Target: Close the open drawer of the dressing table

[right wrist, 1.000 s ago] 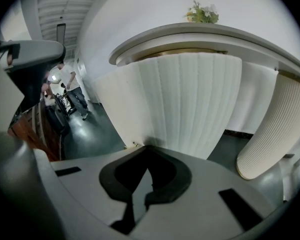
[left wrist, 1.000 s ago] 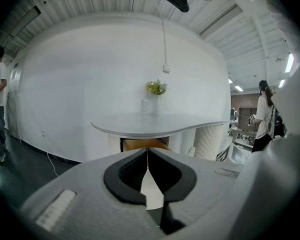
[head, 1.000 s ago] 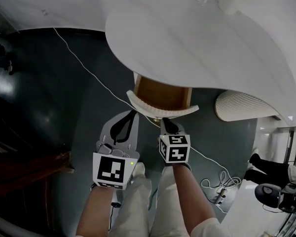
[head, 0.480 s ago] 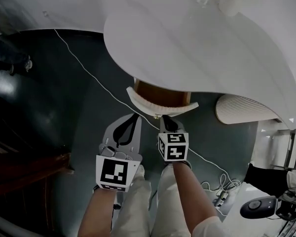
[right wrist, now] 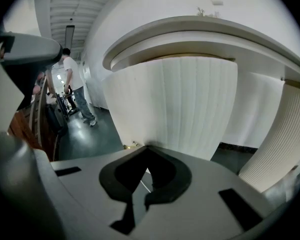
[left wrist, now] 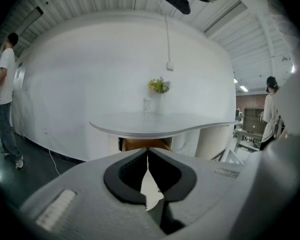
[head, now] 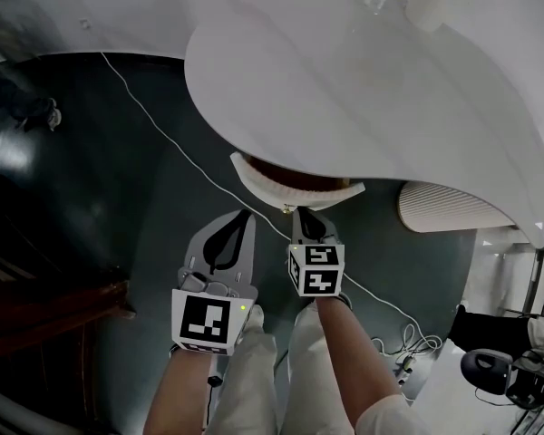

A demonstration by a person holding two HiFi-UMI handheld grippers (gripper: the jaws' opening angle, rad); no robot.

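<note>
The dressing table's white curved top [head: 363, 89] overhangs the drawer [head: 290, 188], of which only the white ribbed front and a thin strip of brown inside show. My right gripper [head: 301, 212] is shut, and its tips rest against the lower edge of the drawer front [right wrist: 185, 104], beside a small gold knob [right wrist: 132, 145]. My left gripper [head: 247, 214] is shut with nothing in it. It hangs over the floor just left of the drawer and short of it. In the left gripper view, the drawer's brown inside [left wrist: 140, 144] shows under the tabletop, beyond the left gripper [left wrist: 148, 151].
A white cable [head: 163, 125] crosses the dark floor and passes under the drawer. A ribbed white side unit [head: 444, 207] stands to the right. Dark wooden furniture [head: 45, 306] is at the left. A vase of flowers [left wrist: 159, 86] sits on the table. People stand at the left [left wrist: 5, 99] and the right [left wrist: 270, 109].
The drawer has slid in under the tabletop, so much less of its brown inside shows. My right gripper went forward with the drawer front. The left gripper barely moved.
</note>
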